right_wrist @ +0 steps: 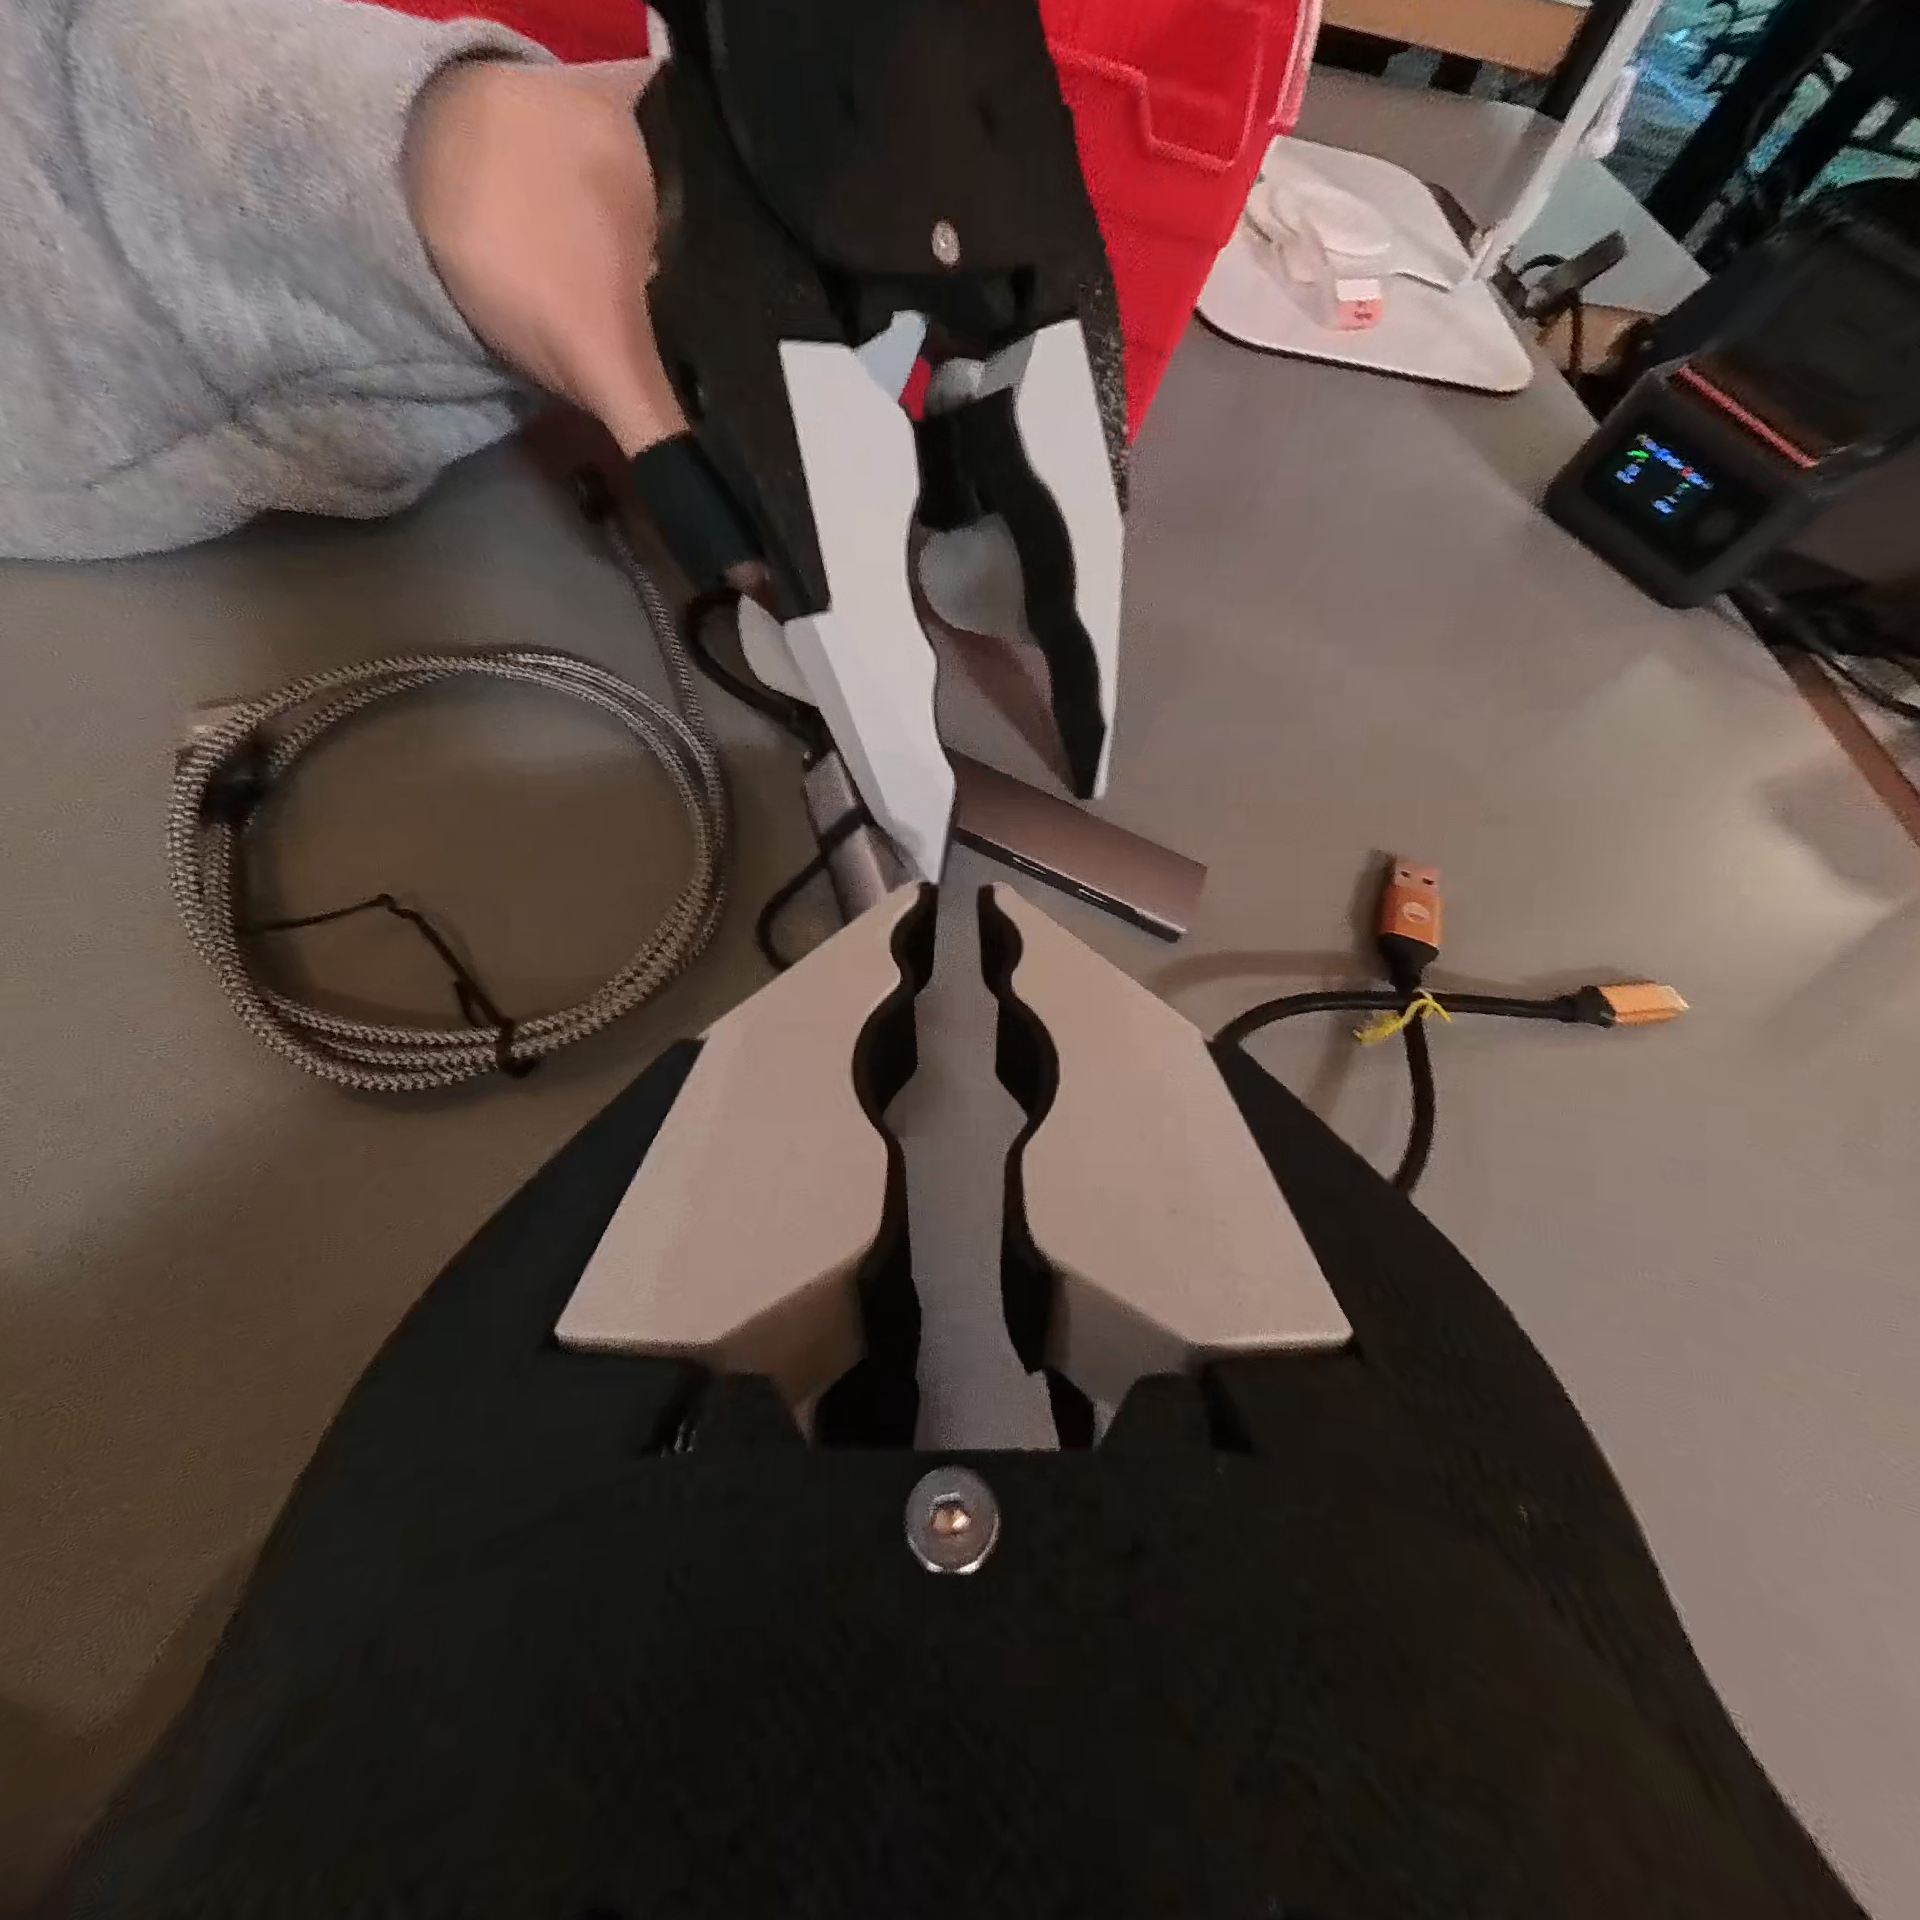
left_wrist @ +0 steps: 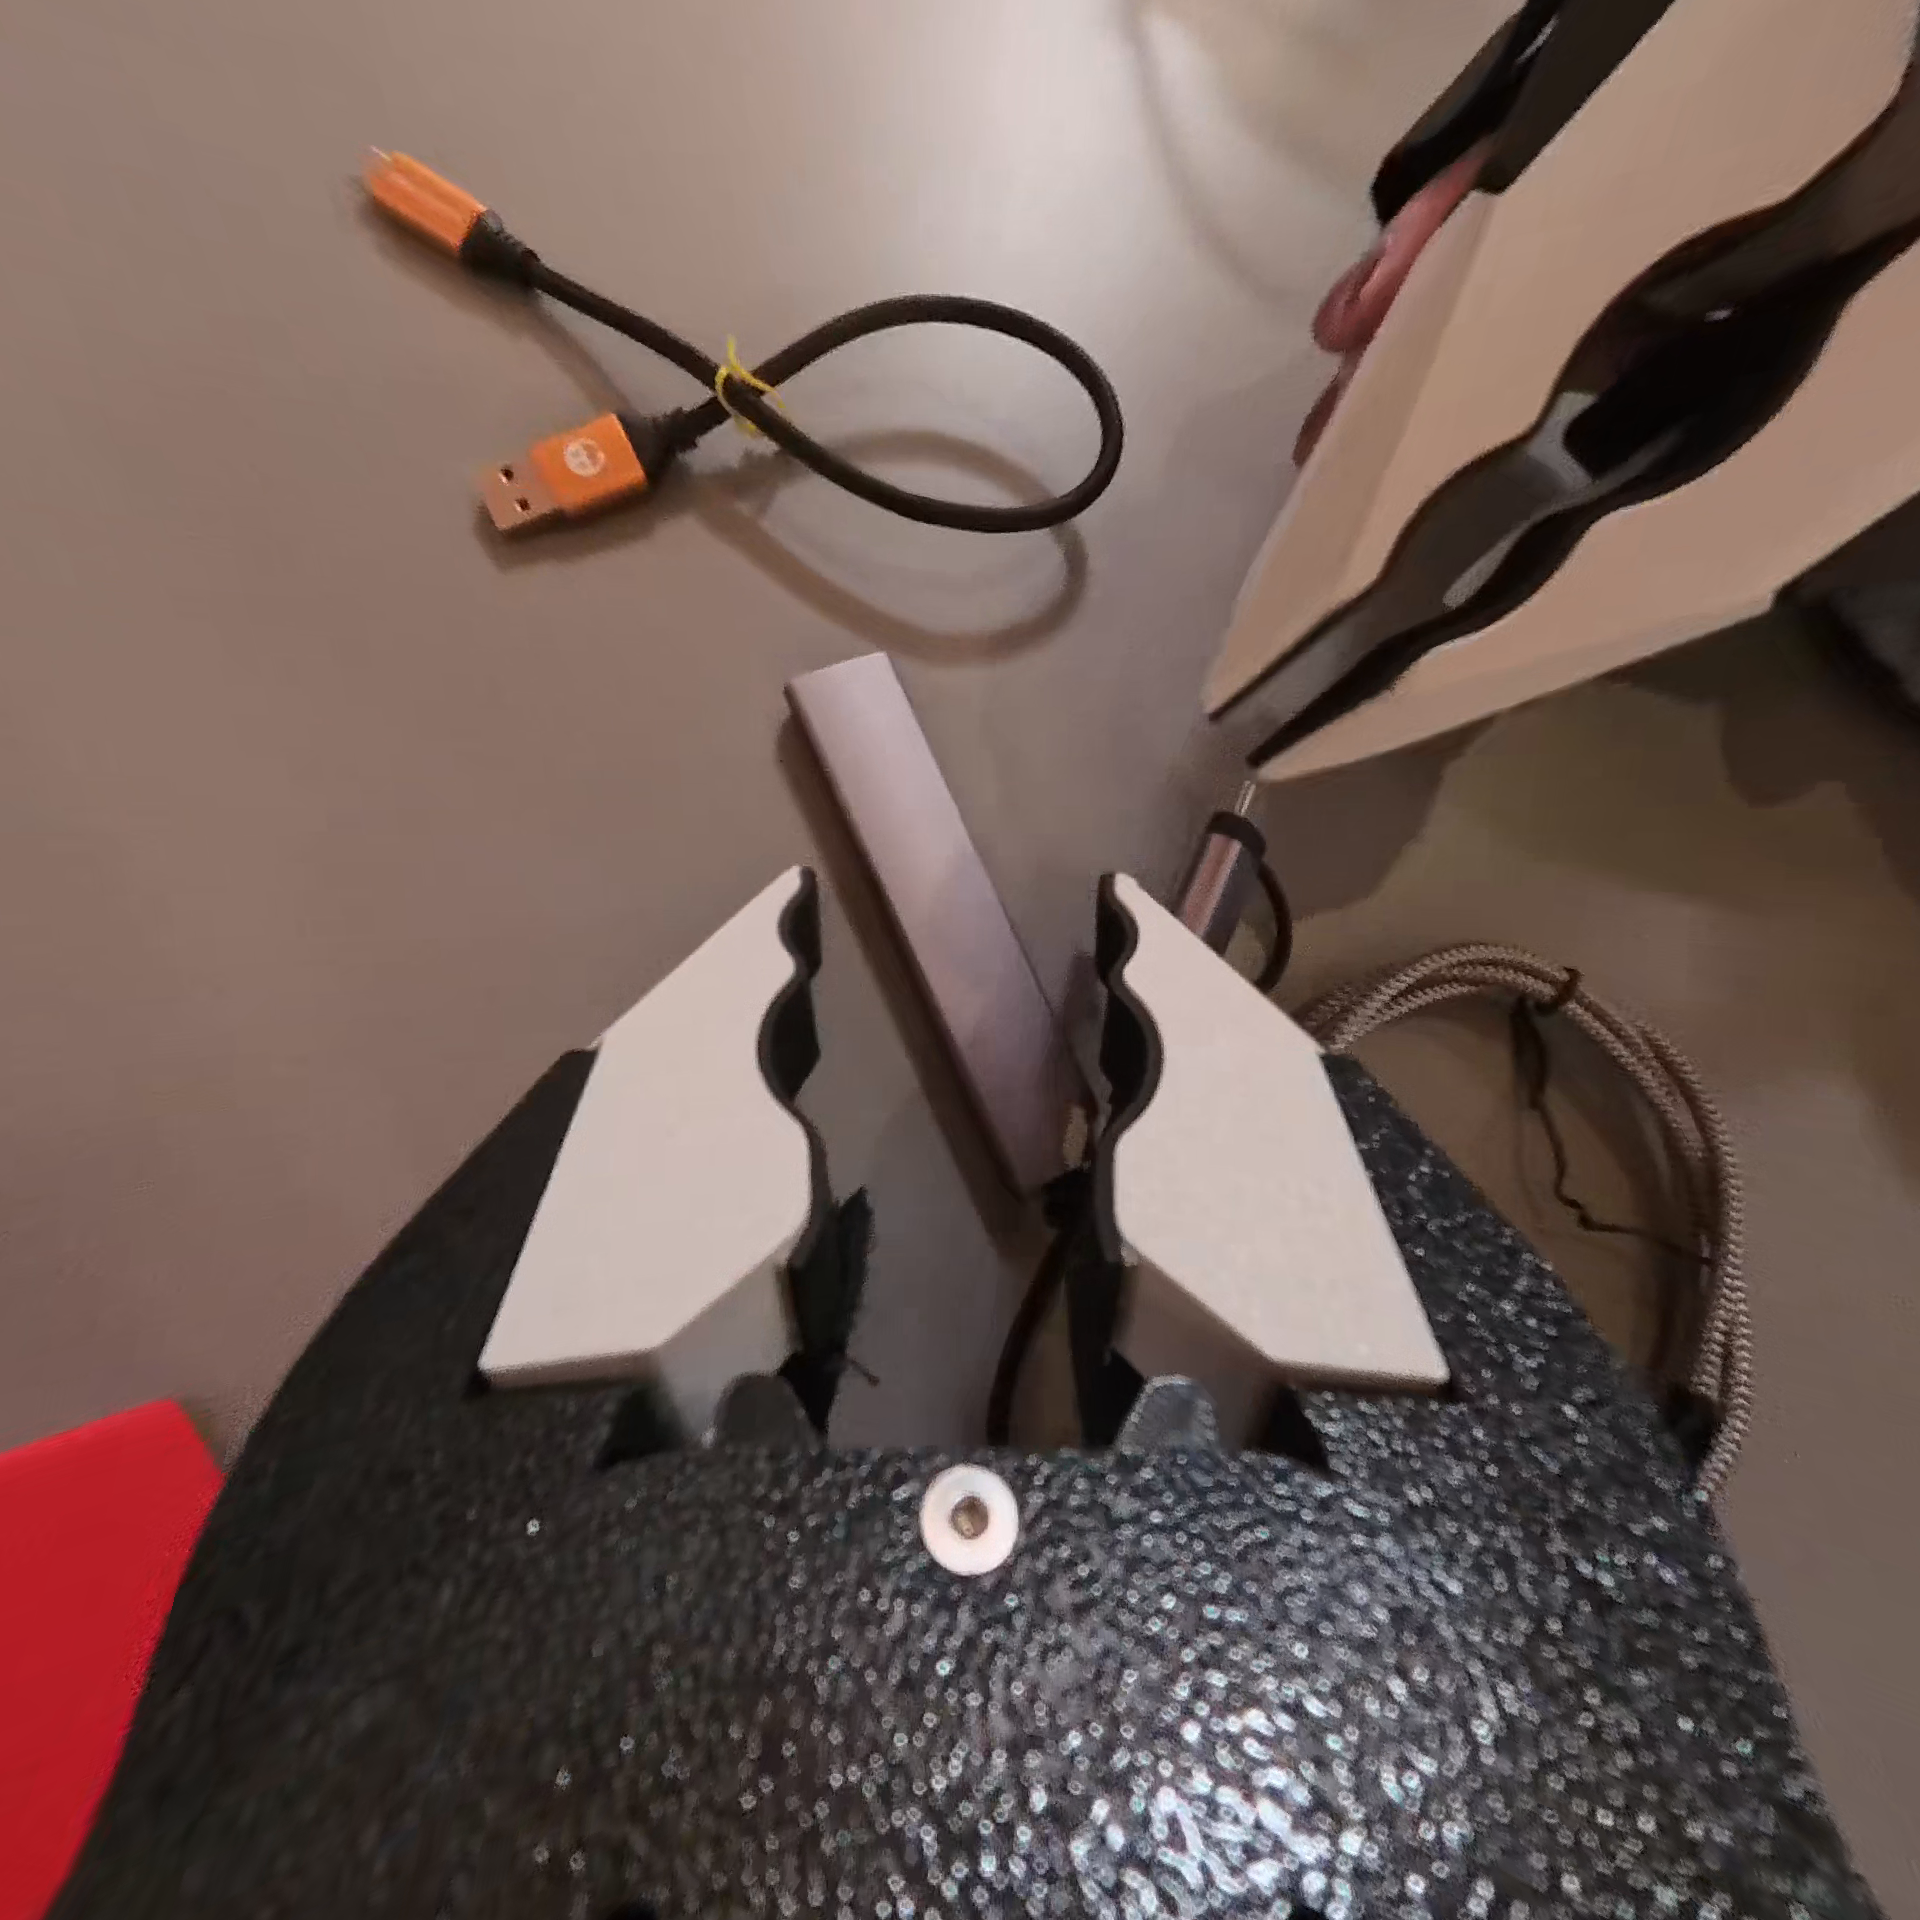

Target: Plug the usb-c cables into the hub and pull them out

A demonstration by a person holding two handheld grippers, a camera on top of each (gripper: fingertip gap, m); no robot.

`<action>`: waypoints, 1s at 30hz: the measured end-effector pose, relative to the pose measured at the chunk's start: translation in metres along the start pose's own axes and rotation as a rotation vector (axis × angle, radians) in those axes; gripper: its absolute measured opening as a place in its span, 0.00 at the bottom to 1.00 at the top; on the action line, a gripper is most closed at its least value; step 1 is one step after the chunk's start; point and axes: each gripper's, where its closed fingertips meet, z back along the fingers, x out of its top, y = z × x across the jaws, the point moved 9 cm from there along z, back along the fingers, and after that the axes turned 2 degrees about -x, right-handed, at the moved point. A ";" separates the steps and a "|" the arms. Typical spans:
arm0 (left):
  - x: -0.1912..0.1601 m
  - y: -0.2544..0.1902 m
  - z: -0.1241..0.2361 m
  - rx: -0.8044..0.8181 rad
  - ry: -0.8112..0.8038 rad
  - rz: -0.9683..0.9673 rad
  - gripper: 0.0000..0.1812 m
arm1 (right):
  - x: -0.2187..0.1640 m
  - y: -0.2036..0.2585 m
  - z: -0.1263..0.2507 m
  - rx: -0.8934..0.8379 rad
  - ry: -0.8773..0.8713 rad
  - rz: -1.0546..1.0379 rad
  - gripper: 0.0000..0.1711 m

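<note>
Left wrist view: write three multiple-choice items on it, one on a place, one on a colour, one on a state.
1. Where is the flat grey metal hub?
A. Between the fingers of the left tongs
B. On a red box
C. Inside a cable coil

2. What colour are the plug shells of the short black braided cable?
A. Blue
B. Orange
C. White

3. What state is that cable in?
A. Plugged into the hub
B. Held by tongs
C. Loose on the table

Key: 1 A, the hub lies slantwise in the gap of the open left tongs. 2 B, both shells are orange. 3 C, the short black braided cable lies on the grey-brown table, apart from the hub, with both plugs free.
</note>
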 end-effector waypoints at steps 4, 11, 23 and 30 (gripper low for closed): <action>0.001 -0.002 -0.003 0.049 0.014 -0.039 0.24 | -0.004 -0.004 0.003 -0.093 0.040 0.034 0.12; 0.003 -0.008 -0.006 0.041 0.020 -0.085 0.12 | -0.008 -0.003 -0.011 -0.293 0.165 0.356 0.17; 0.013 -0.011 0.008 -0.328 -0.246 0.110 0.11 | 0.000 0.008 -0.019 -0.504 0.275 0.772 0.09; 0.029 -0.005 0.056 -0.010 -0.737 -0.104 0.40 | -0.002 -0.013 0.004 -0.599 0.354 0.562 0.04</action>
